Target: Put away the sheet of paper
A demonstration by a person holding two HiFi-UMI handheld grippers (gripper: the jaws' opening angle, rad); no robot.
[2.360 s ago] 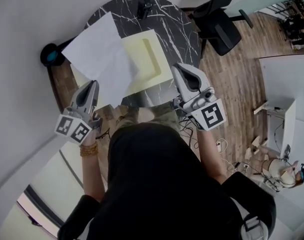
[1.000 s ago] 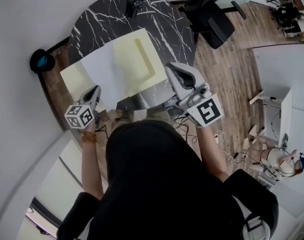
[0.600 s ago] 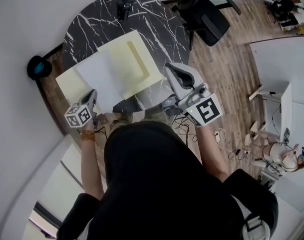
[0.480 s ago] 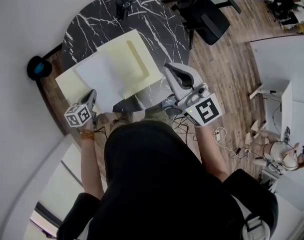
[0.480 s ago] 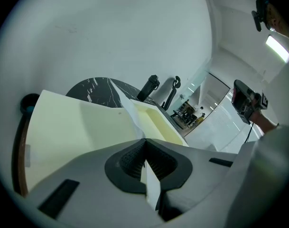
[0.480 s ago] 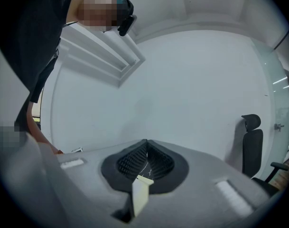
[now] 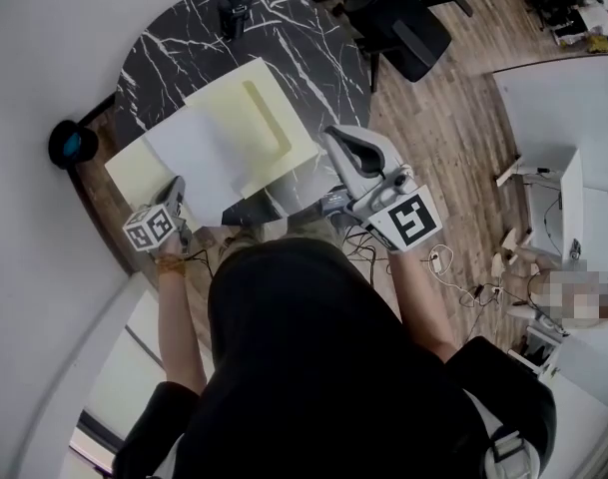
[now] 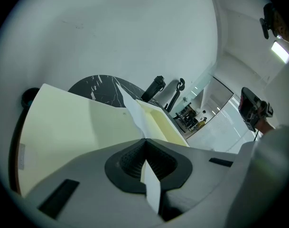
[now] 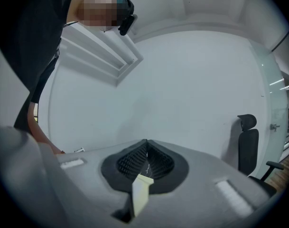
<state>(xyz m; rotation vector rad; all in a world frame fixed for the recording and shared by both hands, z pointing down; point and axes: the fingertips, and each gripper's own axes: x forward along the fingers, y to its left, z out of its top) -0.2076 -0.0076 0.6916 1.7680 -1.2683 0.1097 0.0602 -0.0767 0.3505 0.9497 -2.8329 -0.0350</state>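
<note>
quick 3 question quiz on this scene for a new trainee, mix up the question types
1. Multiple choice: what is the left gripper clamped on?
A) the white sheet of paper
B) the black chair
C) nothing
2. True or false: the pale yellow folder rests on the round black marble table.
3. Fill in: the right gripper has its jaws shut on a thin pale ____ edge, seemingly the folder's.

Key: 1 A; 2 true; 3 yellow.
</note>
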